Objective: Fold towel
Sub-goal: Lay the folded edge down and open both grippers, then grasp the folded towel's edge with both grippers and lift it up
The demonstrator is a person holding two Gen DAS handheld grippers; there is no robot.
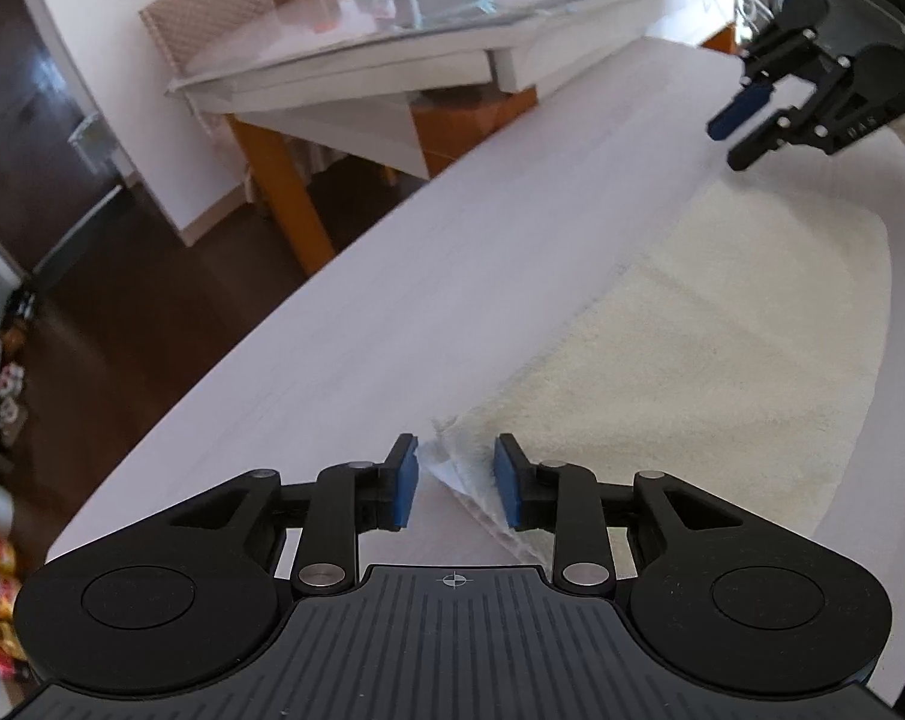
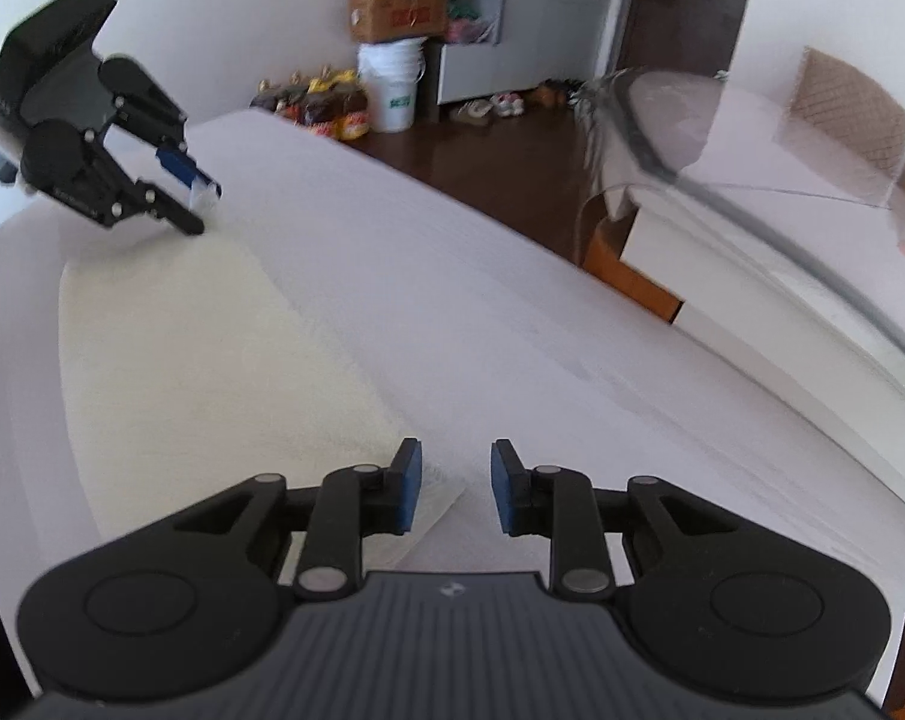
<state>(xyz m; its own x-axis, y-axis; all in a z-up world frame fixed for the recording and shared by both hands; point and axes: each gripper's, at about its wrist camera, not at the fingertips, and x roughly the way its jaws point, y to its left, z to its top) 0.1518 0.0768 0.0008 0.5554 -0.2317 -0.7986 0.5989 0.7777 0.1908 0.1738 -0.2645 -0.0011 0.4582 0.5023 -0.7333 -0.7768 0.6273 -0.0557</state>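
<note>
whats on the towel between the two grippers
Nothing: the cream towel lies bare between the left gripper at one corner and the right gripper near the other. Both wrist views show it.

The cream terry towel (image 1: 722, 348) runs under the left tool (image 1: 455, 489), its near corner partly hidden there. In the right wrist view that tool (image 2: 197, 204) is smeared with blur. The white table (image 1: 332, 348) is cut off by the frame edges. Snack packets on the floor (image 2: 326, 105) are too small to read.
</note>
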